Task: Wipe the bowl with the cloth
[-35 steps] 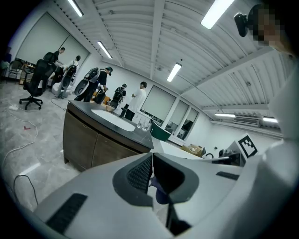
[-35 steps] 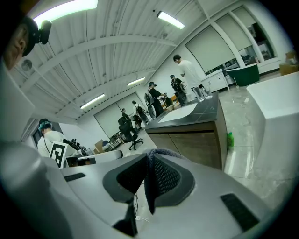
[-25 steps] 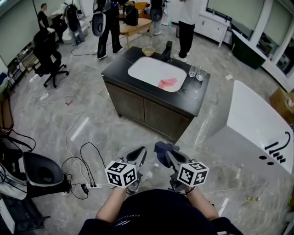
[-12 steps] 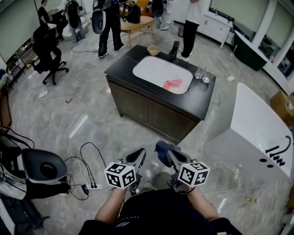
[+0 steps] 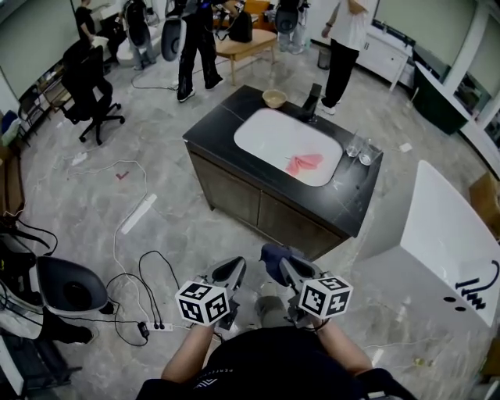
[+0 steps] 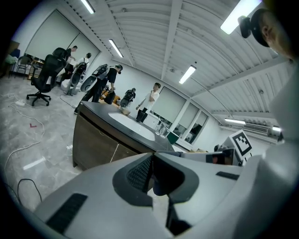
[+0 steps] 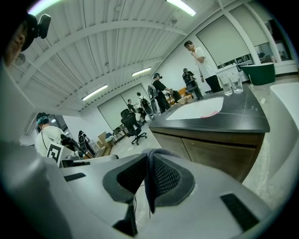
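**Counter drifts down and right in the head view**

In the head view, the dark counter (image 5: pixel 219 121) and its white sink (image 5: pixel 273 137) sit lower and further right in the frame than a second ago. The bowl (image 5: pixel 274 98), the pink cloth (image 5: pixel 306 162) and the two glasses (image 5: pixel 366 152) shift with them. The white table (image 5: pixel 445 226) slides toward the right edge. The person in the white shirt (image 5: pixel 351 19) moves right along the top edge.

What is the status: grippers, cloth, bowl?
Left gripper shut, empty. Right gripper shut on the cloth. Bowl on the counter's far edge near the tap, untouched. Only floor between.
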